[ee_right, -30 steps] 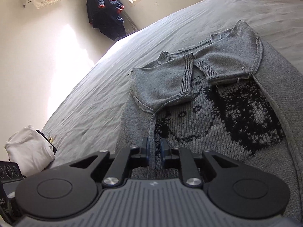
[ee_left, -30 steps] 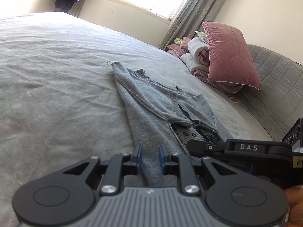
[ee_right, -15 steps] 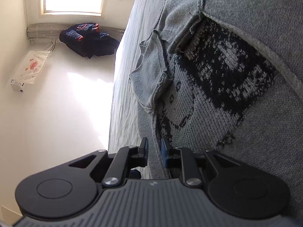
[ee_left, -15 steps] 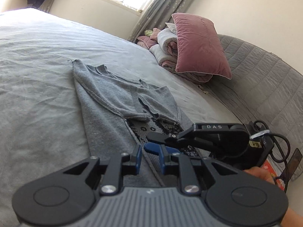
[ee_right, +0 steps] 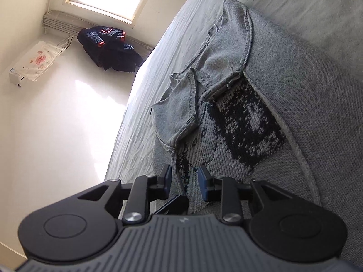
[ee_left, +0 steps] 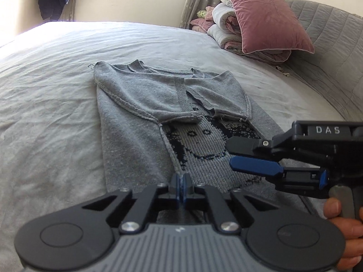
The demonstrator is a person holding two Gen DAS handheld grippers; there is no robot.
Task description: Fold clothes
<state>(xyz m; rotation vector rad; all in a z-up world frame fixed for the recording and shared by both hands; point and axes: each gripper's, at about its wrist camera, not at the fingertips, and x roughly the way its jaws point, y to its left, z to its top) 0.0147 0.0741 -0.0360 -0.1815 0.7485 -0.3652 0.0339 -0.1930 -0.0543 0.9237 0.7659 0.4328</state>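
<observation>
A grey knit sweater [ee_left: 140, 95] with a black-and-white face pattern lies flat on the bed [ee_left: 56, 79], both sleeves folded in across its chest. My left gripper [ee_left: 181, 182] is shut at the sweater's near hem; no fabric shows between its pads. My right gripper [ee_left: 229, 155] hovers over the sweater's lower right part, turned on its side with one finger above the other. Its jaws are opening and nothing is pressed between them. In the right wrist view the right gripper [ee_right: 185, 179] frames the sweater [ee_right: 295, 90] pattern below. A hand [ee_left: 344, 226] holds its handle.
A pink pillow [ee_left: 265, 15] leans on folded bedding [ee_left: 226, 27] at the far right, by a grey quilted headboard [ee_left: 329, 45]. Dark clothes [ee_right: 109, 47] hang under the window. The grey sheet spreads wide to the left of the sweater.
My left gripper has shut and swung round, so the sweater now sits in the middle of its view. My right gripper has rolled and its jaws have widened.
</observation>
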